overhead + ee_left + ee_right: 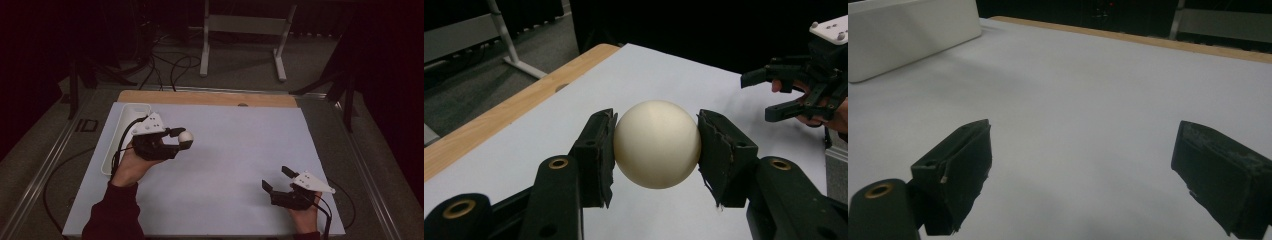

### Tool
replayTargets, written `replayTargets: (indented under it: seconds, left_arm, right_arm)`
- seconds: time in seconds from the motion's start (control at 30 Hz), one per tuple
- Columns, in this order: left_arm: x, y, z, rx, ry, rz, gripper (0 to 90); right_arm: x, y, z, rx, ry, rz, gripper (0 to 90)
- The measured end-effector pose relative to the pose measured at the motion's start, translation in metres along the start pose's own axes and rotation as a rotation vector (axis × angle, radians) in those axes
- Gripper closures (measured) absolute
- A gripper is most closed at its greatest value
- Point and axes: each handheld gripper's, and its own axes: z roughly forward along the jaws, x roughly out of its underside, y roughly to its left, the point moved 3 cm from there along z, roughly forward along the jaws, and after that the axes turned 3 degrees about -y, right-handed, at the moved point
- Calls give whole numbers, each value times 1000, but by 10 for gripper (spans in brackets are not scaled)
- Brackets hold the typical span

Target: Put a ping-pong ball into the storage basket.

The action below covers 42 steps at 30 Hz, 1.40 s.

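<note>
A cream-white ball (657,144) sits squeezed between the two black pads of my left gripper (657,150), held above the white table sheet. In the high view the same ball (185,137) shows at the tip of the left gripper (181,139), just right of the white tray (111,145). My right gripper (276,178) rests near the front right of the sheet, its jaws spread wide with nothing between them. In the right gripper view its fingers (955,170) frame bare white sheet. The right gripper (774,92) also appears far off in the left gripper view.
A long white tray (908,35) lies along the sheet's left edge. The wooden table edge (210,98) runs along the back. Beyond it, a metal stand (245,30) and cables lie on the floor. Black cables trail from both grippers.
</note>
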Motion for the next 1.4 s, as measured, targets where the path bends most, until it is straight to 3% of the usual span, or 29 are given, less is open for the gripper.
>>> replayTargets:
  seconds: [1.4]
  left_arm:
    - [11,18,-21,-36,15,2,517]
  right_arm:
    - [0,0,0,-1,-2,-1,91]
